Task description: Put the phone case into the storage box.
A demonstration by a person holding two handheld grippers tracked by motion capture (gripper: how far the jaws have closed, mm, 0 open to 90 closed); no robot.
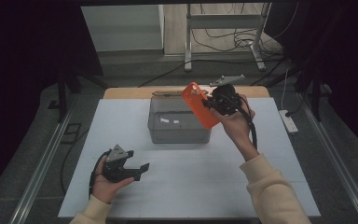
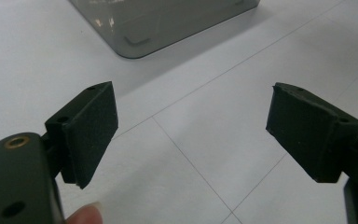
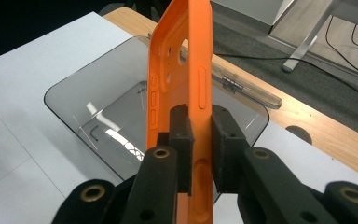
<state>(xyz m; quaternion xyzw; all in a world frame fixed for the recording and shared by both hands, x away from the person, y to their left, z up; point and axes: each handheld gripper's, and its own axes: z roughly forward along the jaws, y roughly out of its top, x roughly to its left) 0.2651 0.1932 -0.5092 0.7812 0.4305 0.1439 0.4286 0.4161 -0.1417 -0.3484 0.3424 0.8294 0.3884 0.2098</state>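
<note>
So the right gripper (image 1: 216, 103) has its jaws clamped on an orange phone case (image 1: 199, 105), held edge-up over the right side of the clear grey plastic bin (image 1: 177, 133). Left gripper (image 1: 129, 164) sits wide open, nothing in it, near left on the white table (image 1: 205, 177).

Phone case (image 1: 200, 106) above bin (image 1: 179, 133) — table's (image 1: 191, 186) far side.

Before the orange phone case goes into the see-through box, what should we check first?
1. Right gripper fingers pinch the orange phone case on its edge: ok.
2. Case is above the clear box: ok.
3. Box is open on top: ok.
4. Anything already lying in the box: cannot tell, only reflections show.
5. Left gripper is open, holds nothing, and is away from the box: ok.
</note>
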